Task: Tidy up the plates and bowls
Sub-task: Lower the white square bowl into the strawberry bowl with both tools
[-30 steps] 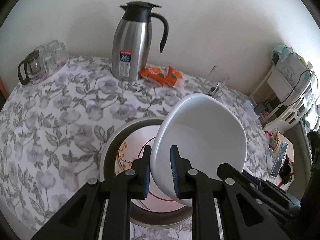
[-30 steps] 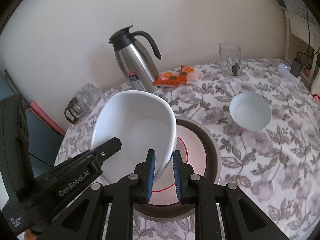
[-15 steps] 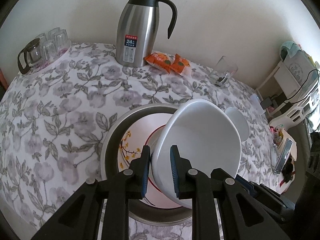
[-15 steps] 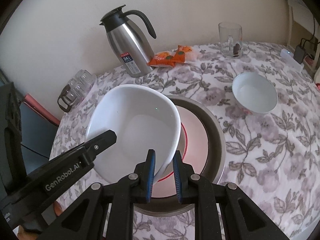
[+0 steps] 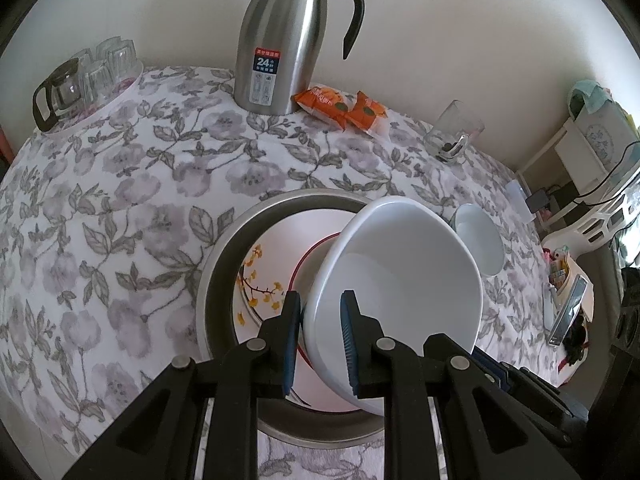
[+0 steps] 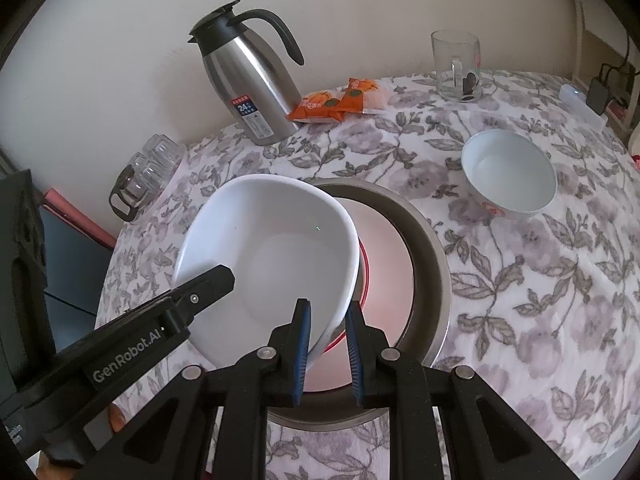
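Note:
A large white bowl point(image 5: 404, 292) is held by both grippers over a stack of plates. My left gripper point(image 5: 320, 312) is shut on its left rim; my right gripper point(image 6: 327, 320) is shut on its right rim point(image 6: 344, 280). The bowl tilts and hangs low over a white plate with yellow flowers point(image 5: 264, 272), which lies in a wide metal plate point(image 5: 224, 248). A red-rimmed plate point(image 6: 384, 248) lies on top. A small white bowl point(image 6: 508, 172) stands on the cloth to the right.
A steel thermos jug point(image 5: 280, 40) stands at the back, orange snack packets point(image 5: 340, 106) beside it. A glass mug point(image 6: 456, 64) is at the back right. A tray of glasses point(image 5: 88, 76) is at the back left. The round table has a floral cloth point(image 5: 120, 200).
Both grippers have lowered the large bowl toward the plate stack. The small white bowl has come into the left wrist view.

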### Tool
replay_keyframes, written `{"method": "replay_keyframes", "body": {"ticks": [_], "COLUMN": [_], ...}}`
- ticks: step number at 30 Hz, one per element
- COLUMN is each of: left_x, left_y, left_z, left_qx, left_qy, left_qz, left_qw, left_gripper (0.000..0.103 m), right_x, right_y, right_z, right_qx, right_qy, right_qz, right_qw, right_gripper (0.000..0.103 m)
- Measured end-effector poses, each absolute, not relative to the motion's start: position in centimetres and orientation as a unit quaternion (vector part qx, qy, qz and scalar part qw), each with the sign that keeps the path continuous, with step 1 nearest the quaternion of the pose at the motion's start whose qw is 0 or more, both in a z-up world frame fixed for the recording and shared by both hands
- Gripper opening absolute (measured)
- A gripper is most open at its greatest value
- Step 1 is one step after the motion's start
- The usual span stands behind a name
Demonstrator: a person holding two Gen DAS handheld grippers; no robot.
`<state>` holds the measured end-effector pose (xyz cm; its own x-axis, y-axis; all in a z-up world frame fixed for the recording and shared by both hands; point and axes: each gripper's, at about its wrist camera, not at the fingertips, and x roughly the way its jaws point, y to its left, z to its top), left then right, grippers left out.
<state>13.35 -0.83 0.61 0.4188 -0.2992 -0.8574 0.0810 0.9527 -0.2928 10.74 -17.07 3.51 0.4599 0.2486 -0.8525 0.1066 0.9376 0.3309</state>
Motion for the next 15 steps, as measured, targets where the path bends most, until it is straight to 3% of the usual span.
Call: {"method": "replay_keyframes", "body": {"ticks": [15], "left_x": [13.62], "left_y": [0.06], "left_z": [0.36], "left_qx": [-0.128], "left_qy": [0.527], "left_qz": [-0.114], "left_qw": [0.832], "left_gripper": [0.019], "right_x": [11.00], "right_y": [-17.14], "right_z": [2.81], "right_qx": [0.172], "right_qy": [0.526], "right_qz": [0.038], "right_qw": [0.832], "right_gripper": [0.022]}}
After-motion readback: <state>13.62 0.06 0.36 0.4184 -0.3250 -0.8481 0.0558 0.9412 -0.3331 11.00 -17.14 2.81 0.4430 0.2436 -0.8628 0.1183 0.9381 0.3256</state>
